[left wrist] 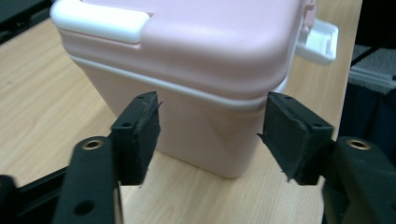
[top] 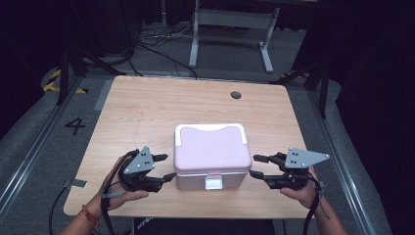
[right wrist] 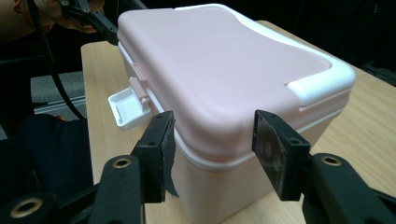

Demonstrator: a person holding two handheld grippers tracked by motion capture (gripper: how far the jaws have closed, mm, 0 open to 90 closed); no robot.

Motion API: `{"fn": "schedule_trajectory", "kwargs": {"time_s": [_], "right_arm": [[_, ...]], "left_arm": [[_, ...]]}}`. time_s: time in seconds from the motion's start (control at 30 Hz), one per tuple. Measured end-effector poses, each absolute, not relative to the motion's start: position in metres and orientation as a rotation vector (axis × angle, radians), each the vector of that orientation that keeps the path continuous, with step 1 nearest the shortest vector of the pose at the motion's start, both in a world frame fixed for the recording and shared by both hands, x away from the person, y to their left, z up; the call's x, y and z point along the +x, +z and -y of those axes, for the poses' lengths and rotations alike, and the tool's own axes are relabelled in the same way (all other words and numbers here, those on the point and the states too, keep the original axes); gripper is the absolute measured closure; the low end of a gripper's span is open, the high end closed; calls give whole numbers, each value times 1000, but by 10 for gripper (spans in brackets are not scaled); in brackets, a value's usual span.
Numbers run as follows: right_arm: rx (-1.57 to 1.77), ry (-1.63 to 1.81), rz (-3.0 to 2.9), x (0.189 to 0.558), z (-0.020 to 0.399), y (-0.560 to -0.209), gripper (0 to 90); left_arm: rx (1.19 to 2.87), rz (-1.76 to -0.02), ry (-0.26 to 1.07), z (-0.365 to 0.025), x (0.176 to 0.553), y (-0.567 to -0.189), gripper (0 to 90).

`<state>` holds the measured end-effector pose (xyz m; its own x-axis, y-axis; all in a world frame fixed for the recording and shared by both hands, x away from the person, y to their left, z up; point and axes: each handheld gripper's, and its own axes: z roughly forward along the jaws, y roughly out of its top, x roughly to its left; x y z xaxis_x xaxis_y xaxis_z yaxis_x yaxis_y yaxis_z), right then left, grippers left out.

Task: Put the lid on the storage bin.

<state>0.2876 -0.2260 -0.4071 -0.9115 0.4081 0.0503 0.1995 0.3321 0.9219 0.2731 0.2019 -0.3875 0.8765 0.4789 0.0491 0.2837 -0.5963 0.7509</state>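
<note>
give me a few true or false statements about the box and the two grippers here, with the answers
1. The pink box has its lid shut. True.
2. The white latch faces the far edge of the table. False: it faces the person's side.
3. The left gripper is at one side of the box and the right gripper at the other. True.
4. The left gripper holds the box off the table. False: the box stands on the table.
5. A cup stands on the lid. False: the lid is bare.
</note>
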Motion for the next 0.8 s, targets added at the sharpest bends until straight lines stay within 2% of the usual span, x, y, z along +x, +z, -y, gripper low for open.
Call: {"fn": "schedule_trajectory", "kwargs": {"time_s": [0.23,0.53,0.8], "right_arm": [[600,1554,-2424,289,221,-415,519],[647,1447,-2402,283,238,-412,390],[774,1262,-2344,282,270,-433,319]], "left_arm": [[2255,-570,331,-207,267,-390,259],[2280,-610,453,-225,268,-383,218],[2335,-747,542,-259,281,-406,214]]}}
